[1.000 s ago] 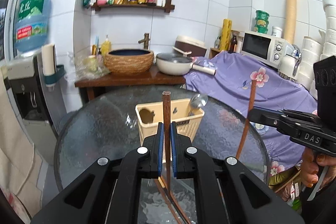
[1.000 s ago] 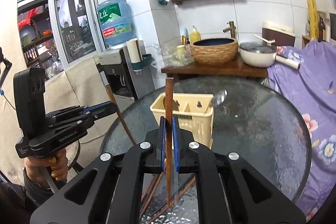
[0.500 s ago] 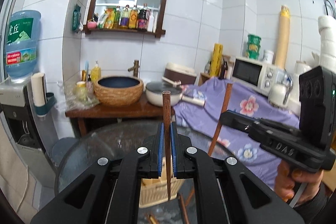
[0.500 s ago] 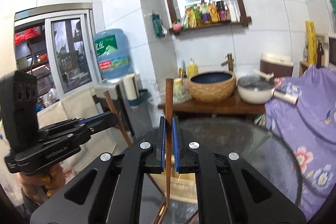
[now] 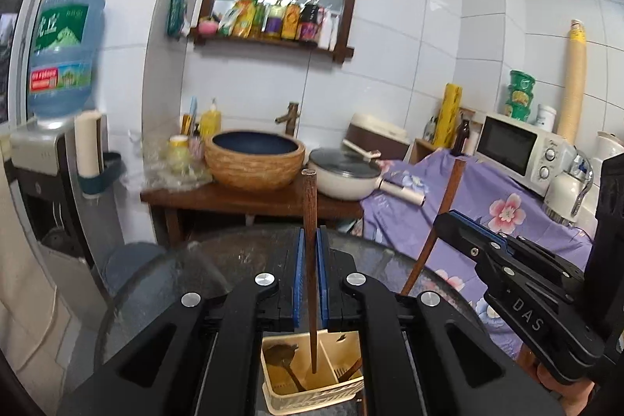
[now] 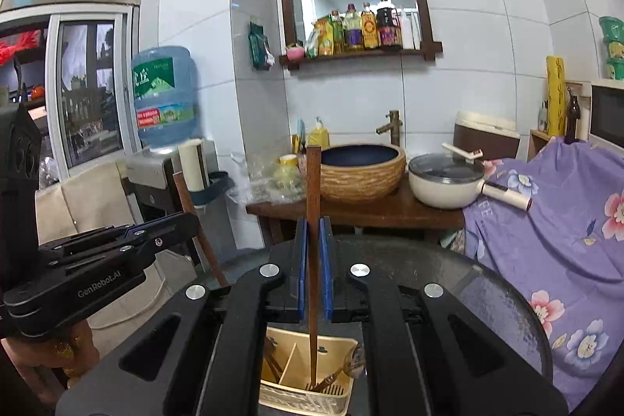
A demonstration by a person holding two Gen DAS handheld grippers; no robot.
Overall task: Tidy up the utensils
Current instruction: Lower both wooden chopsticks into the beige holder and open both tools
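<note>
Chopsticks are standing upright in both claws. The left claw [image 5: 310, 275] is clenching one brown chopstick [image 5: 311, 260] between its blue pads [image 5: 298, 279], the thick end rising above the fingertips and the thin end pointing down into the cream utensil basket [image 5: 312, 392] directly below the claw. That tip is hanging over the basket's middle divider, and whether it is touching anything is hard to tell. A dark spoon [image 5: 284, 361] is leaning in the compartment to the left of the tip (its bowl facing up), and a further utensil is showing in the right compartment.

The right claw [image 6: 313, 271] is gripping a second chopstick [image 6: 312, 252] in the same way, upright between its blue pads [image 6: 325, 275], with the thin end reaching down into the basket's right compartment, beside some brown utensils [image 6: 327, 383] already lying there. More brown handles are resting in the left compartment.

Each claw is showing in the other's camera: the right one off to the left claw's right side, the left one off to the right claw's left side, both hovering above the round glass table [image 6: 487, 299] on which the basket is sitting. Beyond the claws, a wooden stand is carrying a woven basin [image 6: 362, 170] and a white pot [image 6: 446, 186], and purple flowered cloth [image 6: 553, 221] is draping the furniture further right.
</note>
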